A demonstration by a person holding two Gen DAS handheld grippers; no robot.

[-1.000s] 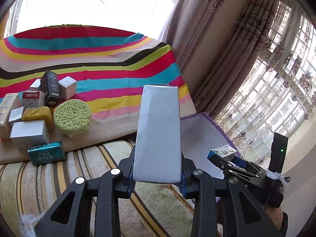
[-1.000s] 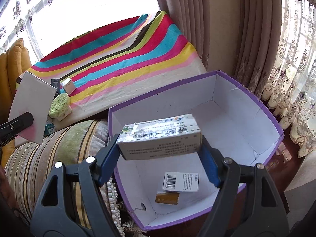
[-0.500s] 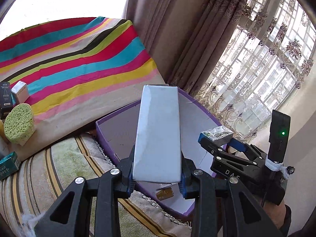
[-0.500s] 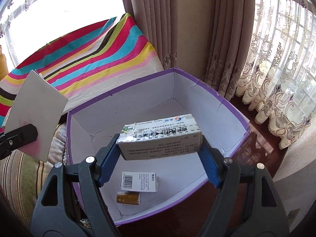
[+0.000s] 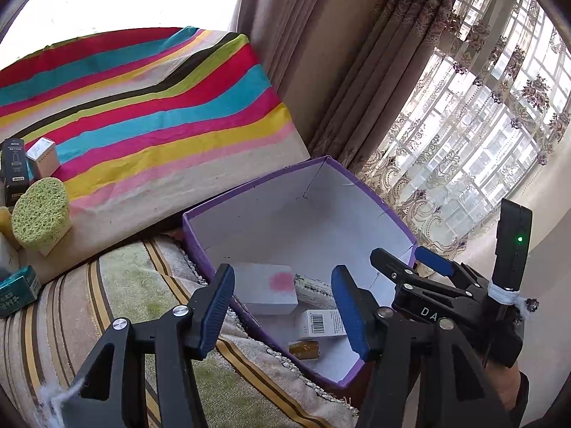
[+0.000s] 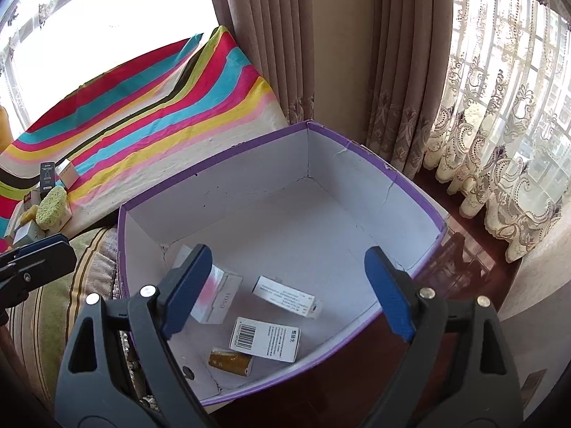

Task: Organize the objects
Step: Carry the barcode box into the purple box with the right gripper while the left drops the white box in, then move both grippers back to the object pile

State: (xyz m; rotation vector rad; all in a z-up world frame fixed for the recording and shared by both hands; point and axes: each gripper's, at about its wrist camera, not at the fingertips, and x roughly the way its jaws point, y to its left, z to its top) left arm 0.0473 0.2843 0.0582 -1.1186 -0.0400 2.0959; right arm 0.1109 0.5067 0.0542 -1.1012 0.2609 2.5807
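Both cartons have dropped out of the tongs into the purple box [image 6: 410, 185]: the white carton [image 6: 214, 301] lies by its left wall, the printed carton [image 6: 285, 296] beside it. Left gripper [image 5: 285, 306] and right gripper [image 6: 289, 292], jaws just opened, hover empty above.

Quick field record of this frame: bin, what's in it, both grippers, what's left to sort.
bin: purple box, open top, white inside
in bin: white box with pink patch; white carton with printed text, tilted; barcode box; small amber item
left gripper: jaws have just been opening, nothing between them, over the bin's near side
right gripper: jaws have just been opening, empty, above the bin
left to sort: green sponge, black box, small white box, teal box
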